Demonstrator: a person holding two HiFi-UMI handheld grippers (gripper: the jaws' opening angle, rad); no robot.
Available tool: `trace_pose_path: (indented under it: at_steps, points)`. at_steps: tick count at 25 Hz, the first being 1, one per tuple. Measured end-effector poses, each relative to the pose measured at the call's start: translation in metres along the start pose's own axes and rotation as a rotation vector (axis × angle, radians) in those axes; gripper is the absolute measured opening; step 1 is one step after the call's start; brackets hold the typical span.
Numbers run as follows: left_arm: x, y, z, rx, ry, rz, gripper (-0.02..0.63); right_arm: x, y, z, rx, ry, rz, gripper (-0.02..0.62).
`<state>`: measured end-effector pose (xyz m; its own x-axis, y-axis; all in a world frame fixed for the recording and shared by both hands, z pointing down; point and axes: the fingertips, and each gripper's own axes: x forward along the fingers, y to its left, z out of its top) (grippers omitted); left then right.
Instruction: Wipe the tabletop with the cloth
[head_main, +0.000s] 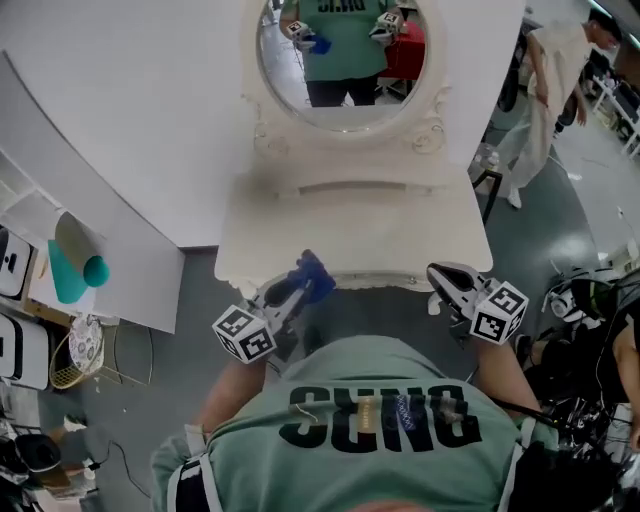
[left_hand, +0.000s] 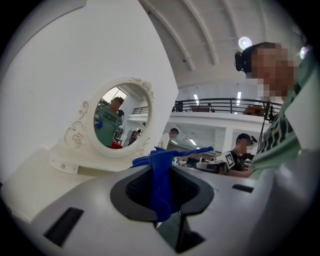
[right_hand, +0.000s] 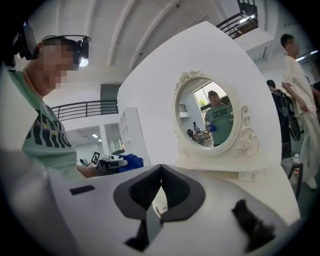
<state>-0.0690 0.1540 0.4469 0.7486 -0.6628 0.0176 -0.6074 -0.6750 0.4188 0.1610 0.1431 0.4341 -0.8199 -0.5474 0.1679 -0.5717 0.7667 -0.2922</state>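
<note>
Against a white wall panel (head_main: 150, 110), a white dressing table with a bare tabletop (head_main: 350, 235). Above it, an ornate oval mirror (head_main: 345, 60), reflecting a green-shirted torso and both grippers.

At the near right corner of the tabletop, the right gripper (head_main: 445, 275): jaws pressed together at the tips, nothing between them, marker cube toward the body.

At the near left edge, the left gripper (head_main: 300, 285): jaws clamped tight on the blue cloth (head_main: 313, 277). Pinches it through the middle, with a bunched tuft sticking out past the jaw tips and a strip hanging down between the pads. Sits over the table's front edge; contact with the surface impossible to tell.
</note>
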Motion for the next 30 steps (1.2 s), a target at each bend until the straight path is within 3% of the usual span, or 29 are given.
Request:
trace_pose_path:
  at_steps: [6, 9, 15, 20, 23, 26, 30]
  points:
    - [0.027, 0.126, 0.074, 0.015, 0.048, -0.082, 0.084, 0.121, -0.028, 0.058, 0.005, -0.019, -0.066, 0.012]
    - [0.046, 0.177, 0.095, 0.024, 0.059, -0.082, 0.084, 0.159, -0.049, 0.078, -0.001, -0.016, -0.078, 0.012]
    - [0.1, 0.204, 0.078, -0.043, 0.08, -0.044, 0.084, 0.163, -0.112, 0.075, 0.047, 0.023, -0.082, 0.012]
    - [0.137, 0.202, 0.061, -0.053, 0.084, 0.101, 0.084, 0.164, -0.169, 0.087, 0.045, 0.047, 0.04, 0.012]
    - [0.131, 0.21, 0.052, -0.058, 0.075, 0.25, 0.084, 0.181, -0.191, 0.089, 0.041, 0.08, 0.156, 0.012]
    - [0.115, 0.24, 0.052, -0.047, 0.073, 0.399, 0.084, 0.201, -0.202, 0.085, 0.042, 0.117, 0.234, 0.012]
    - [0.063, 0.31, 0.064, 0.021, 0.131, 0.577, 0.084, 0.231, -0.19, 0.07, 0.038, 0.178, 0.29, 0.012]
